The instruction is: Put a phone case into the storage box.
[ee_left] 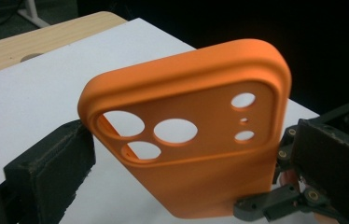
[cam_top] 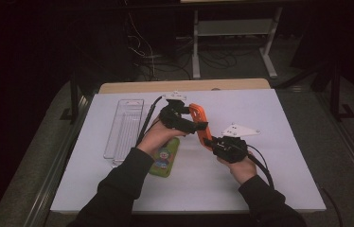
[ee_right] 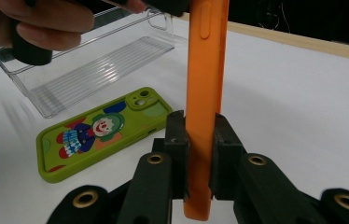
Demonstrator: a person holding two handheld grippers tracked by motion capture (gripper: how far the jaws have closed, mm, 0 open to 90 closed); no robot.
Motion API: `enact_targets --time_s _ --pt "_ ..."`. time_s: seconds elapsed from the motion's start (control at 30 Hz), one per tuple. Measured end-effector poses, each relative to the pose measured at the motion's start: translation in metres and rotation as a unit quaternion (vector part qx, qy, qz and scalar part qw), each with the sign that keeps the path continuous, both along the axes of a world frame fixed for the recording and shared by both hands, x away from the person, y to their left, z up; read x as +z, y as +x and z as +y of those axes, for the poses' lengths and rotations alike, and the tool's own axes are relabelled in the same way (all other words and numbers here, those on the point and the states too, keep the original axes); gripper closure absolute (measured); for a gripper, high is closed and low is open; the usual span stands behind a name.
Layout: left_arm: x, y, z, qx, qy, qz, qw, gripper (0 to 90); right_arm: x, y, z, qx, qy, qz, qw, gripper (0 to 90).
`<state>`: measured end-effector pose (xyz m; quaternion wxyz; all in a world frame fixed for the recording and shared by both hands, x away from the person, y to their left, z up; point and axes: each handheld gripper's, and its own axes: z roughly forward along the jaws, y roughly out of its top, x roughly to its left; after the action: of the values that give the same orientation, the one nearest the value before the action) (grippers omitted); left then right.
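The right gripper (ee_right: 199, 154) is clamping the lower end of the orange case (ee_right: 206, 93), holding it upright above the table (cam_top: 279, 142); the left gripper (ee_left: 182, 186) is closing in at the case's camera end, its jaws standing wide on either side without pressing. This looks like a handover in mid-air; next the left jaws need to pinch the case before the right lets go. The green case (cam_top: 164, 158) is lying flat beside the clear tray (cam_top: 124, 126).

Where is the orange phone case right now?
High view: the orange phone case is held above mid-table, its lower end clamped in the right tongs, with the left tongs at its upper part, right of the green case.
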<state>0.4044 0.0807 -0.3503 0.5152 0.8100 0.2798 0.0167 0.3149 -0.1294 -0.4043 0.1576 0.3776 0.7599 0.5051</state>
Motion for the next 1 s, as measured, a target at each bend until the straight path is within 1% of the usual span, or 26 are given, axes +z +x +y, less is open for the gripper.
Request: enact_targets --time_s 0.13,0.17,0.27,0.33,0.4,0.43,0.6,0.63,0.77,0.83,0.9,1.0 --pt "-0.0009 0.0007 -0.0035 0.003 -0.010 0.000 1.0000 0.0 0.0003 0.0001 -0.0002 0.002 0.001 -0.001 1.0000 78.6" --pt "-0.0012 0.0009 -0.0042 0.004 -0.010 -0.003 0.9999 0.0 0.0002 0.0002 -0.0004 0.003 0.002 -0.001 1.0000 78.6" --pt "-0.0020 0.0011 -0.0055 0.008 -0.010 -0.004 0.9999 0.0 0.0002 0.0002 -0.0001 0.004 0.002 -0.003 1.0000 78.6" --pt "-0.0023 0.0013 -0.0058 0.010 -0.015 -0.004 0.9998 0.0 0.0002 0.0002 0.0000 0.004 0.003 -0.003 1.0000 78.6" --pt "-0.0017 0.0016 -0.0052 0.017 -0.015 -0.010 0.9997 6.2 0.0002 0.0000 0.0001 0.004 0.002 -0.003 1.0000 78.7" --pt "-0.0016 0.0019 -0.0050 0.019 -0.021 -0.008 0.9996 6.6 0.0002 0.0000 0.0001 0.003 0.002 -0.002 1.0000 78.7" --pt "-0.0020 0.0010 -0.0065 0.019 -0.028 -0.009 0.9994 8.9 -0.0005 0.0003 0.0004 0.003 0.003 0.002 1.0000 78.7" --pt "-0.0018 0.0011 -0.0063 0.018 -0.029 -0.009 0.9994 10.3 -0.0012 0.0007 0.0005 0.004 -0.001 0.001 1.0000 78.7" --pt "-0.0016 0.0009 -0.0062 0.014 -0.025 -0.015 0.9995 11.9 -0.0019 0.0004 0.0015 0.004 -0.003 0.005 1.0000 78.7" --pt "-0.0017 0.0008 -0.0061 0.012 -0.021 -0.014 0.9996 12.5 -0.0025 0.0011 0.0016 0.007 -0.009 0.003 0.9999 78.6" --pt "-0.0019 0.0010 -0.0059 0.010 -0.019 -0.012 0.9997 13.0 -0.0032 0.0012 0.0024 0.008 -0.009 0.008 0.9999 78.5" --pt "-0.0018 0.0008 -0.0057 0.010 -0.016 -0.013 0.9997 13.4 -0.0034 0.0019 0.0029 0.009 -0.014 0.008 0.9998 77.1"
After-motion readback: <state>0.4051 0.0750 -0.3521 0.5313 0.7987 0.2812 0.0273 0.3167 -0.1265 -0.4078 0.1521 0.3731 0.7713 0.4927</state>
